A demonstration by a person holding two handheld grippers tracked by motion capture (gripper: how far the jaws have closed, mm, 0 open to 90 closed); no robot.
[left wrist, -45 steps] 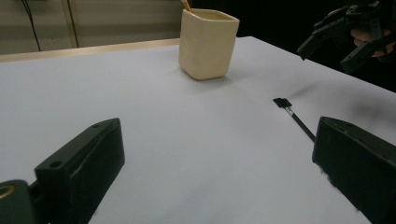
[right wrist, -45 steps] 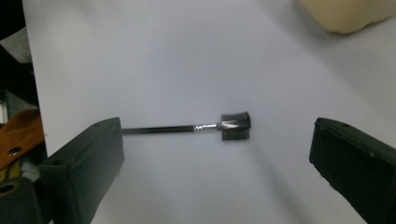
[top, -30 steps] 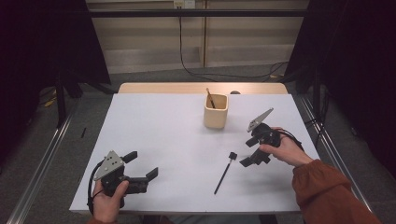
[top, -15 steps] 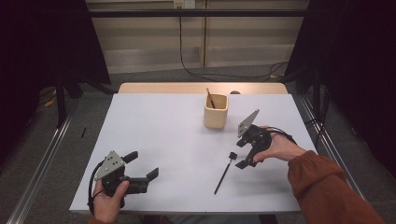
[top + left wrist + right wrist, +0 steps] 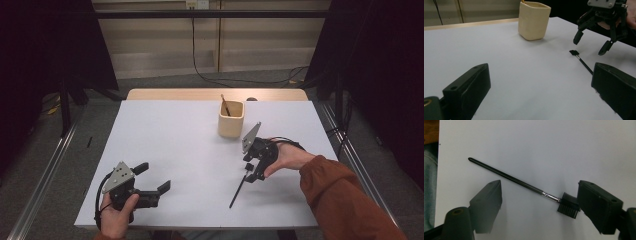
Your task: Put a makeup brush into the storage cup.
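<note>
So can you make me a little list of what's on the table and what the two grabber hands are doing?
table: white tabletop
cup: cream square holder, upright, a thin wooden stick inside
brush: slim black-handled brush with a small comb head, lying flat
right gripper: over the brush head, jaws have just been closing, not yet gripping it
left gripper: open, holding nothing, away from the brush

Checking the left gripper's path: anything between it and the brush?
Nothing: bare white table between the left gripper and the brush, clear in the high view. The cup stands farther back.
</note>
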